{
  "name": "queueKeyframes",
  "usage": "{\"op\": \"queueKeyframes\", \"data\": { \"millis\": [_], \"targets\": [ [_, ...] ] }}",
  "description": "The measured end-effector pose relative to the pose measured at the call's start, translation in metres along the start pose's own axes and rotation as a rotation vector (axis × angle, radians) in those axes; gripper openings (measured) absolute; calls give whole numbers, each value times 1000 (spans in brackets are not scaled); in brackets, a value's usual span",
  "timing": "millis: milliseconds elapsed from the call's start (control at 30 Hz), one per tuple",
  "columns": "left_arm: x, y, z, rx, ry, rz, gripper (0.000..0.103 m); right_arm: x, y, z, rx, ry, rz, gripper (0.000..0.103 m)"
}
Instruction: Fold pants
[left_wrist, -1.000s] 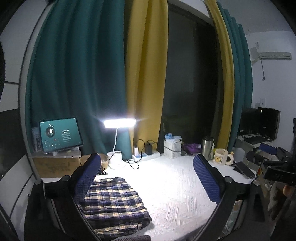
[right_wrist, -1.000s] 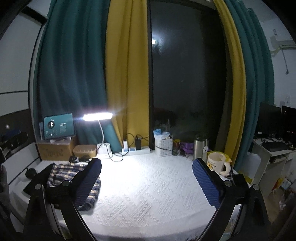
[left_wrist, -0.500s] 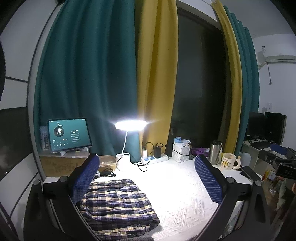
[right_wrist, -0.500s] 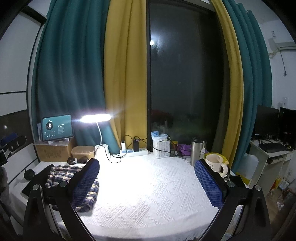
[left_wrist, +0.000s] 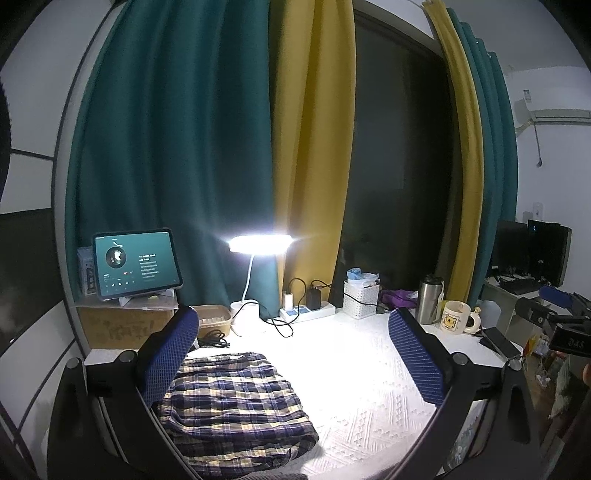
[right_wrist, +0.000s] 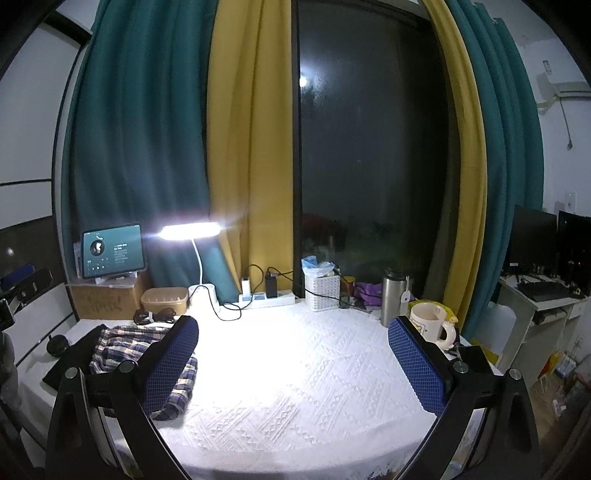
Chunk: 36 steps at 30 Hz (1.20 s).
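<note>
The plaid pants (left_wrist: 236, 406) lie folded into a compact bundle on the white textured tablecloth (left_wrist: 354, 376), at the near left of the table. My left gripper (left_wrist: 295, 354) hovers above the table, open and holding nothing, its left pad over the bundle's left edge. In the right wrist view the same pants (right_wrist: 125, 347) lie at the far left, partly behind my left pad. My right gripper (right_wrist: 295, 358) is open over the bare middle of the cloth, well to the right of the pants. The other gripper (left_wrist: 557, 325) shows at the right edge of the left wrist view.
At the back stand a lit desk lamp (left_wrist: 258, 245), a tablet (left_wrist: 136, 262) on a cardboard box, a power strip (left_wrist: 306, 312), a white basket (left_wrist: 360, 299), a steel flask (left_wrist: 428, 299) and a mug (left_wrist: 456, 317). A phone (left_wrist: 498, 341) lies at the right edge. Curtains hang behind.
Both grippers have risen and drawn back a little from the table; the view tilts upward. The pants stay folded in place, and both grippers remain open.
</note>
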<state>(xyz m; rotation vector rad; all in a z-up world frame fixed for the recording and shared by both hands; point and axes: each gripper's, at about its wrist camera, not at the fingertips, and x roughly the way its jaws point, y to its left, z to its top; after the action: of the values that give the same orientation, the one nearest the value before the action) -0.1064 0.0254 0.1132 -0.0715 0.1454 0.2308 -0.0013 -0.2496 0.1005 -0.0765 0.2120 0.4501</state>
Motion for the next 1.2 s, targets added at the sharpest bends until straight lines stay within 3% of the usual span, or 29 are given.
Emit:
{"op": "queueKeyframes", "data": {
  "millis": [1200],
  "targets": [
    [9, -3, -6, 4, 35, 11, 102, 2, 4, -7, -4, 22, 3, 103]
  ]
}}
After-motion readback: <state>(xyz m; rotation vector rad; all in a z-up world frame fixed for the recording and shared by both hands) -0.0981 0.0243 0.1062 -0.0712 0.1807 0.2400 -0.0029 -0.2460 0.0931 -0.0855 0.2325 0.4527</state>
